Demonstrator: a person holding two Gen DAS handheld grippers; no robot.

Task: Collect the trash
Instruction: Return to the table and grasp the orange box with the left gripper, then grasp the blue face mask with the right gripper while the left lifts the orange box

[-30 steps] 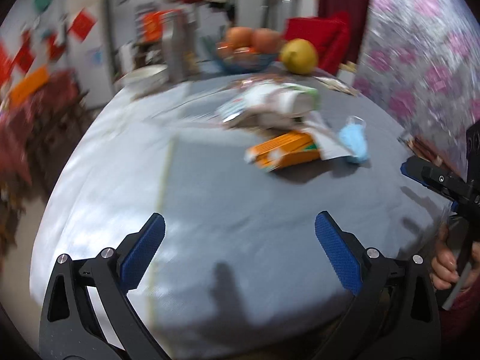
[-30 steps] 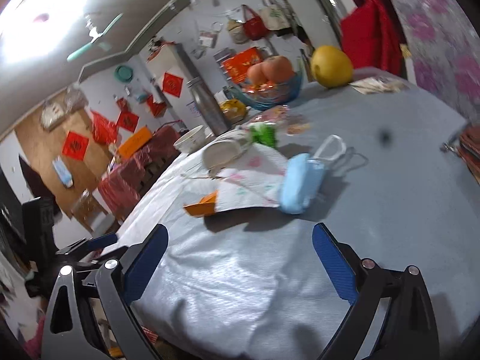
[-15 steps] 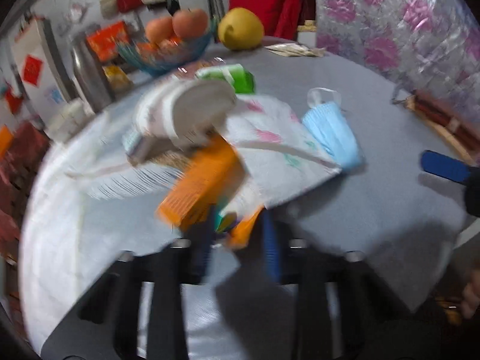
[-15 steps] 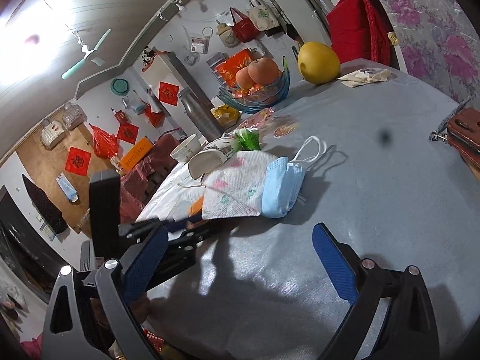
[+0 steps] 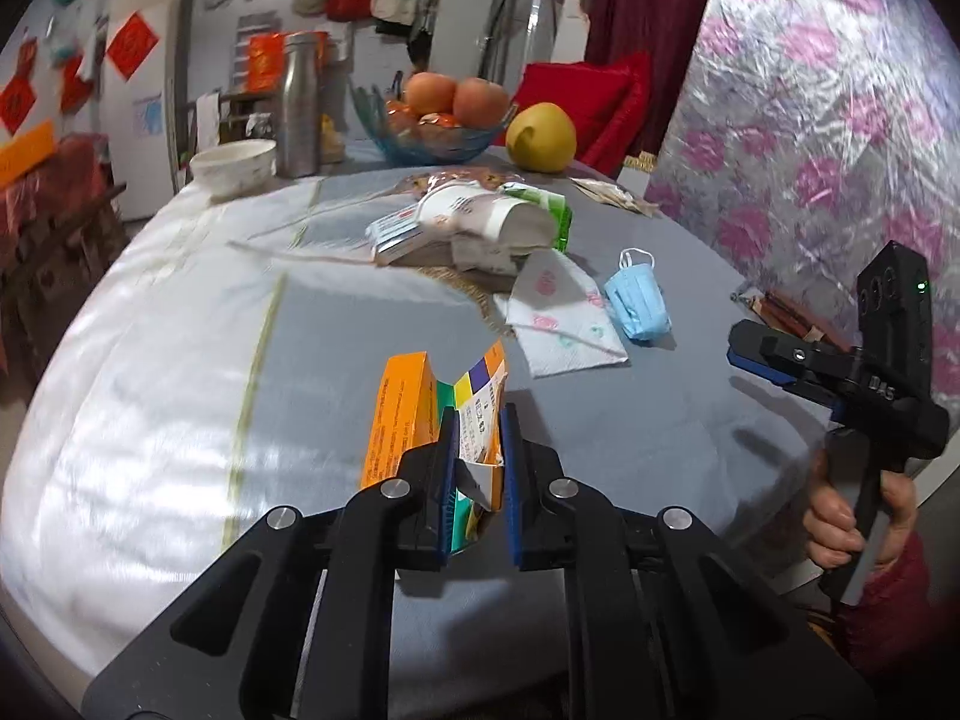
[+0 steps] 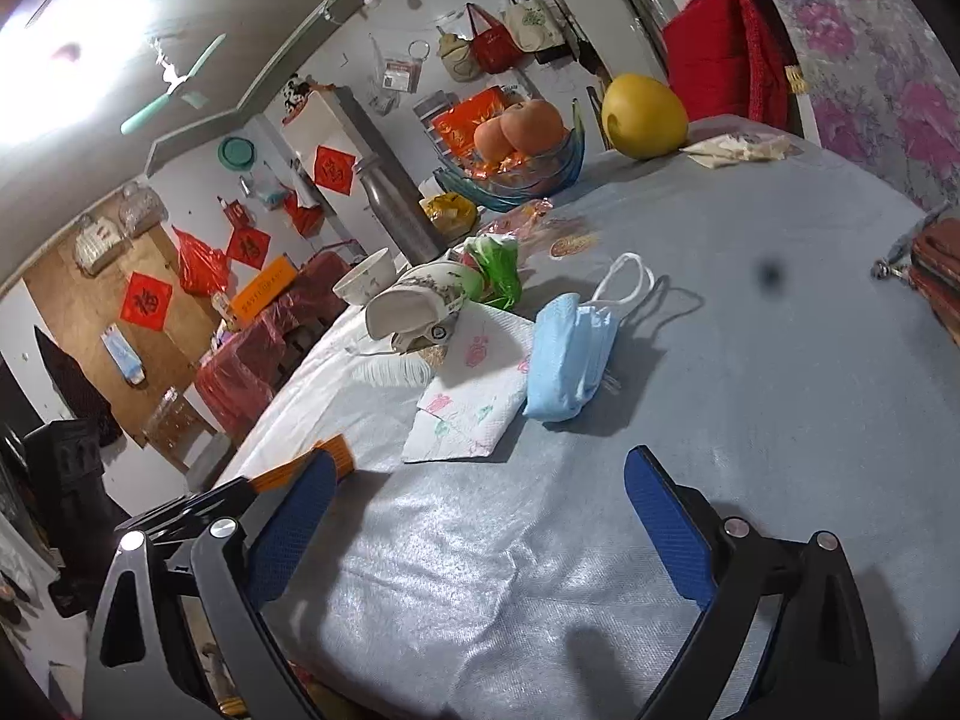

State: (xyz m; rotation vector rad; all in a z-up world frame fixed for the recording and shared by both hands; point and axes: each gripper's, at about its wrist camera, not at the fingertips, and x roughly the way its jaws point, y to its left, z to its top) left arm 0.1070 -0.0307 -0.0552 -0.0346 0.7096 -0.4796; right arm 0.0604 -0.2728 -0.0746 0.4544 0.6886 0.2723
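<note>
Since a second ago, left gripper [image 5: 474, 450] has gone from wide apart over bare desk [image 5: 180, 360] to clamped on the orange box [image 5: 408, 414], pulled clear of the trash pile.

Left view: box crushed between the blue pads, near desk edge. Napkin [image 5: 558, 324] and mask [image 5: 636, 300] lie touching beyond it. Right gripper [image 5: 756, 354] at right, a hand [image 5: 840, 516] on its handle.

Right view: right gripper [image 6: 480, 516] jaws wide apart, nothing between them, above desk short of napkin [image 6: 474, 396] and mask [image 6: 570, 354]. Box [image 6: 312, 462] corner peeks left.
</note>
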